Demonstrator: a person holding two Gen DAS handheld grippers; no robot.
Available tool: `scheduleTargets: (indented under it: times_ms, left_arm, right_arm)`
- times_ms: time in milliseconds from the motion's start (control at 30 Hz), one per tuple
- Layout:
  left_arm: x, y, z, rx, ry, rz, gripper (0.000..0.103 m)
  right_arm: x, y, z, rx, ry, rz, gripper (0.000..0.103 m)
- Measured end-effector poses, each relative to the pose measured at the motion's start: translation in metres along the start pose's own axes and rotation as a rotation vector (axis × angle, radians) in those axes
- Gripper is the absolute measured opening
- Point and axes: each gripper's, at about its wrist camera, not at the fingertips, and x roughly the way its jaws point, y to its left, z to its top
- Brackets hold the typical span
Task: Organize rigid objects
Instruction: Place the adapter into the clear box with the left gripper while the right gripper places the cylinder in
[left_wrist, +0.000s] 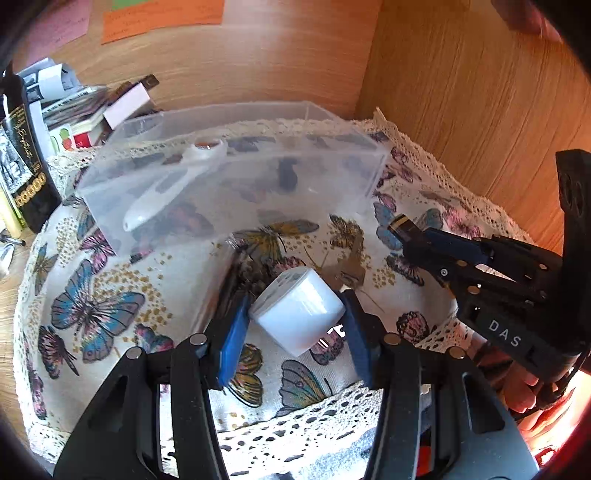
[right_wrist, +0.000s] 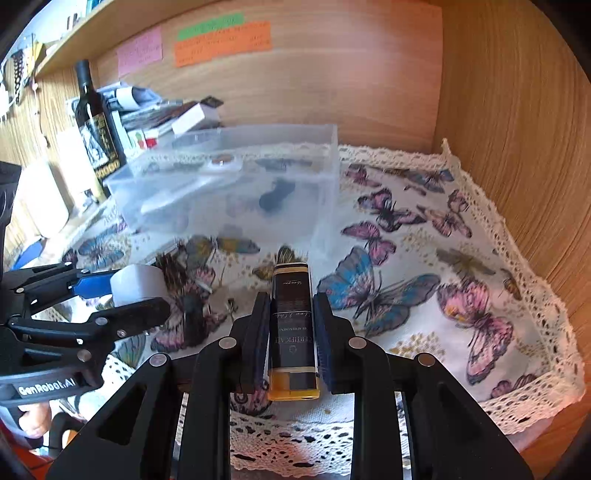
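My left gripper (left_wrist: 295, 314) is shut on a white cylindrical jar (left_wrist: 301, 314), held above the butterfly cloth; it also shows in the right wrist view (right_wrist: 137, 283). My right gripper (right_wrist: 291, 328) is shut on a black and yellow lighter (right_wrist: 293, 332), whose tip shows in the left wrist view (left_wrist: 400, 225). A clear plastic bin (left_wrist: 236, 173) stands further back on the cloth. It holds a white handled tool (left_wrist: 173, 188) and a small dark object (left_wrist: 287, 173). The bin also shows in the right wrist view (right_wrist: 236, 184).
A butterfly-print cloth with lace edge (right_wrist: 424, 266) covers the wooden shelf. Wooden walls close the back (right_wrist: 314, 81) and right (right_wrist: 517, 129). A dark bottle (right_wrist: 94, 122), stacked papers and boxes (right_wrist: 159, 110) stand at the left. Coloured notes (right_wrist: 221, 42) hang on the back wall.
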Motion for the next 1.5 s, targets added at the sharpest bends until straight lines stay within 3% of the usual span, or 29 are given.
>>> scheduleTargets:
  times_ms: [400,567,800,1000,1500]
  left_arm:
    - [-0.044,0.032,0.045,-0.023,-0.183,0.044,0.05]
    - [-0.043,0.05,0.071,-0.037,-0.211,0.069,0.05]
    - [-0.027,0.072,0.1,-0.054,-0.185,0.088,0.05]
    - [-0.008,0.078,0.116,-0.045,-0.151,0.103,0.05]
    - [0.057,0.076,0.117,-0.016,-0.003,0.083,0.05]
  right_arm:
    - [-0.018,0.003,0.053,-0.01,-0.147,-0.03,0.021]
    - [-0.014,0.003,0.074,-0.008,-0.187,-0.03,0.021]
    - [0.011,0.006,0.099,-0.032,-0.187,-0.022,0.021]
    - [0.042,0.009,0.11,-0.057,-0.137,-0.013,0.021]
    - [0.096,0.011,0.105,-0.079,0.011,0.01,0.021]
